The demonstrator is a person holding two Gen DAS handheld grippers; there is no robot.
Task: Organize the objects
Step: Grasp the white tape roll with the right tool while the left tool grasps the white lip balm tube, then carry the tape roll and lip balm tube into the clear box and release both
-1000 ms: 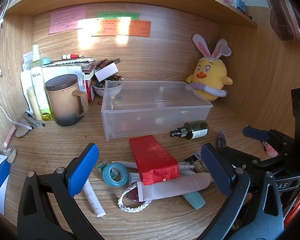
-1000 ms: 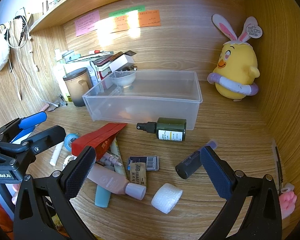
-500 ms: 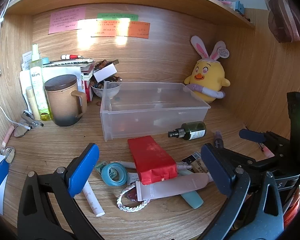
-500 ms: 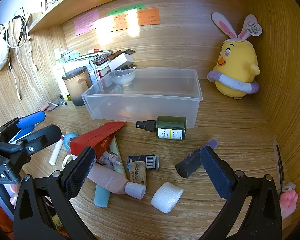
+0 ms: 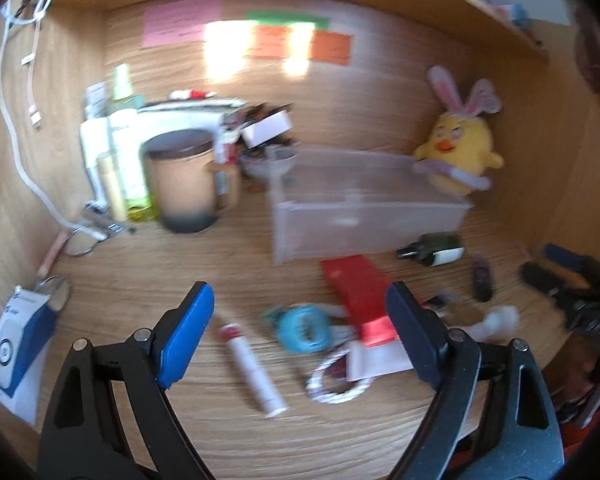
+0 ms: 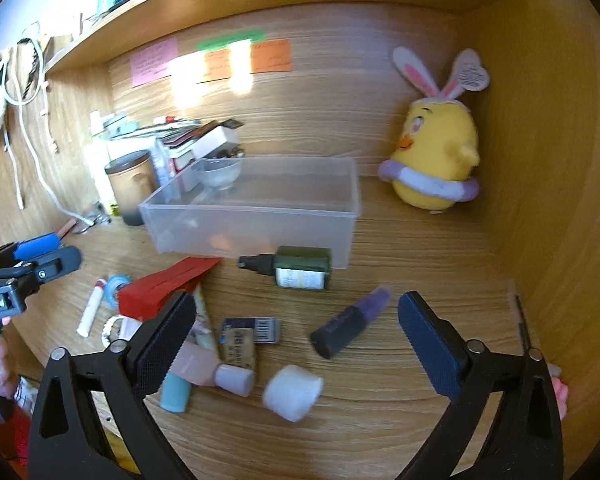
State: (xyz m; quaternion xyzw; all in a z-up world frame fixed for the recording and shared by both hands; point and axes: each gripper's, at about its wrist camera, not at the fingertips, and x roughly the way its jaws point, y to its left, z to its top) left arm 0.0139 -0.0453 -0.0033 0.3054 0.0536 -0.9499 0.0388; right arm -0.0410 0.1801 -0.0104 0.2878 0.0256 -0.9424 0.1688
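A clear plastic bin (image 5: pixel 364 204) (image 6: pixel 260 208) stands empty mid-desk. In front of it lie a red pouch (image 5: pixel 360 292) (image 6: pixel 164 288), a blue tape roll (image 5: pixel 302 328), a white stick tube (image 5: pixel 252 364) (image 6: pixel 91 308), a braided ring (image 5: pixel 336 380), a dark green spray bottle (image 6: pixel 296 270) (image 5: pixel 432 246), a purple tube (image 6: pixel 348 324), an eraser (image 6: pixel 240 344), a pink tube (image 6: pixel 208 368) and a white roll (image 6: pixel 292 392). My left gripper (image 5: pixel 300 332) is open above the tape roll and stick tube. My right gripper (image 6: pixel 292 344) is open over the eraser and purple tube.
A brown mug (image 5: pixel 184 184), bottles (image 5: pixel 124 160) and stacked books crowd the back left. A yellow plush chick (image 6: pixel 436 160) (image 5: pixel 456 152) sits back right by the side wall. A blue-white box (image 5: pixel 18 340) lies at the left front edge. A shelf overhangs the desk.
The left wrist view has swung left and is motion-blurred; the left gripper now sits over the tape roll and stick tube. The right gripper has moved slightly closer to the items. Both stay open.
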